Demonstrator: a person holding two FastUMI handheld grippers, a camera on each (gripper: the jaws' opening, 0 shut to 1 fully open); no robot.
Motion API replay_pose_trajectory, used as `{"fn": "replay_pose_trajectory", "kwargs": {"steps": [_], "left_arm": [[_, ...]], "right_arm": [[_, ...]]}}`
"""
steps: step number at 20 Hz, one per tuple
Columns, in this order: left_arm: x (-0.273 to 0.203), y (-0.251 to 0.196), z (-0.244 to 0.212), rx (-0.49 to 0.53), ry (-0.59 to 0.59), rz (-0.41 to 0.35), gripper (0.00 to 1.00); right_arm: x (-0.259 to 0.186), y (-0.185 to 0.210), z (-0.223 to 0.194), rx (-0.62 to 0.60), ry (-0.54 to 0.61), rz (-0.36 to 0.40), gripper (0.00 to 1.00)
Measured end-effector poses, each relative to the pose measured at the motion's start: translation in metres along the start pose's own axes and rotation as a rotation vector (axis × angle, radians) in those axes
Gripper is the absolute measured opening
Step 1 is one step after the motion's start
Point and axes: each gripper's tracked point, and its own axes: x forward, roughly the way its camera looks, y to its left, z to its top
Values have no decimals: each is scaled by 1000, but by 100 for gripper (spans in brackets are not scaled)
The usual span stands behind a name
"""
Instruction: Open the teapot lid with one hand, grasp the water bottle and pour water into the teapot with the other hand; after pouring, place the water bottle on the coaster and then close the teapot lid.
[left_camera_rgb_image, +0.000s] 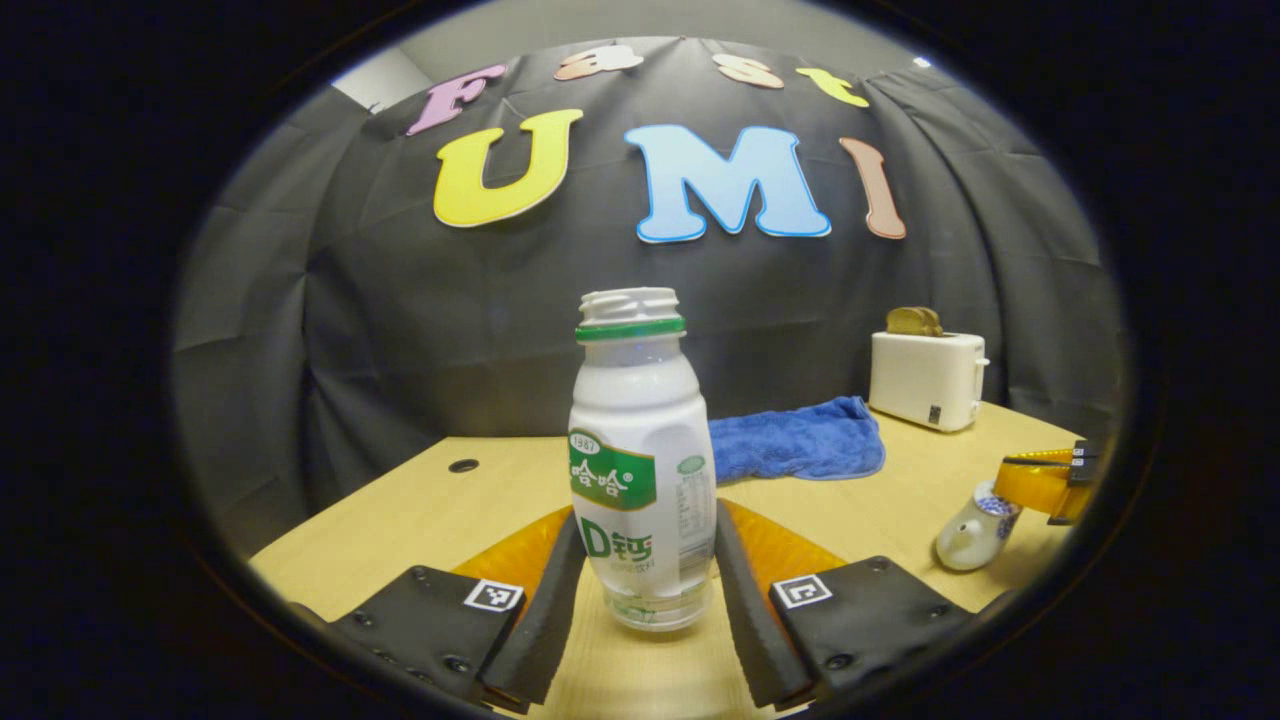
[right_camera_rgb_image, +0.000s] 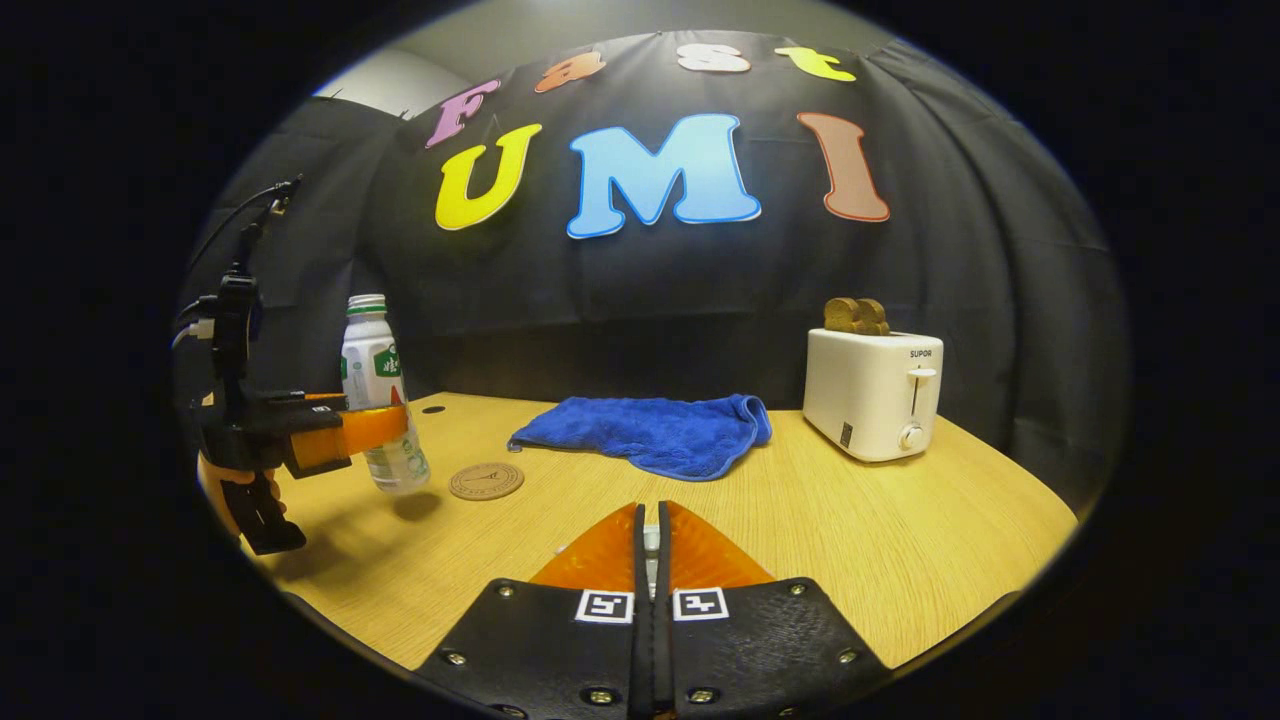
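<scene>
1. Left tool (left_camera_rgb_image: 645, 590): fingers pinching the water bottle (left_camera_rgb_image: 640, 470) low on its body, one on each side. The bottle stands upright, cap off, neck open, its base lifted clear of the worktop (left_camera_rgb_image: 400, 510); in the right gripper view it hangs above its own shadow.
2. Right tool (right_camera_rgb_image: 650, 560): fingers pressed together; a small pale piece sits between them, too hidden to identify.
3. Teapot (left_camera_rgb_image: 975, 535): white with blue pattern, on the worktop at the right edge of the left gripper view, just below the right tool, seen there from the side.
4. Coaster (right_camera_rgb_image: 487, 481): round, brown, flat on the worktop, just beside the raised bottle, nothing on it.
5. Blue cloth (right_camera_rgb_image: 650, 430): crumpled, mid-worktop, beyond the coaster.
6. White toaster (right_camera_rgb_image: 872, 392): far right, near the wall, with toast (right_camera_rgb_image: 856, 315) standing in its slots.
</scene>
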Motion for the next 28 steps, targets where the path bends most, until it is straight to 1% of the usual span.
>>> {"fn": "replay_pose_trajectory", "kwargs": {"steps": [1, 3, 4, 6, 8, 9, 11, 12, 16, 18, 19, 22, 23, 24, 28], "left_arm": [[1, 1, 0, 0, 1, -5, 76], [3, -2, -2, -6, 3, -25, 72], [5, -4, -3, -11, 7, -41, 70], [9, -6, -5, -21, 18, -57, 70], [13, -6, -4, -27, 23, -68, 70], [16, -7, -3, -35, 25, -77, 70], [22, -10, -2, -48, 36, -94, 70], [27, -9, -3, -55, 40, -99, 70], [44, -10, 1, -77, 51, -110, 70], [56, -12, 1, -77, 59, -116, 82], [60, -12, 1, -81, 63, -120, 76], [73, -12, -5, -94, 79, -122, 76], [74, -12, -6, -91, 80, -118, 70], [77, -14, -7, -86, 83, -117, 76], [99, -23, -13, -74, 97, -116, 76]], "right_arm": [[-1, 0, 1, -1, -3, -2, 0], [0, 0, 1, -7, -4, -4, 0], [-1, 1, 1, -10, -5, -3, 5], [0, 1, 2, -12, -7, -2, 10], [-2, 3, 6, -20, -24, 4, 60], [-3, 4, 9, -26, -39, 1, 77], [-7, 4, 17, -47, -69, -5, 77], [-7, 4, 18, -57, -81, -9, 80], [-12, 5, 26, -94, -121, -29, 80], [-14, 5, 29, -103, -137, -32, 80], [-14, 4, 31, -104, -144, -33, 80], [-16, 4, 36, -106, -164, -39, 80], [-17, 3, 38, -107, -171, -46, 80], [-17, 1, 38, -107, -175, -52, 80], [-17, -2, 38, -90, -177, -62, 80]]}}
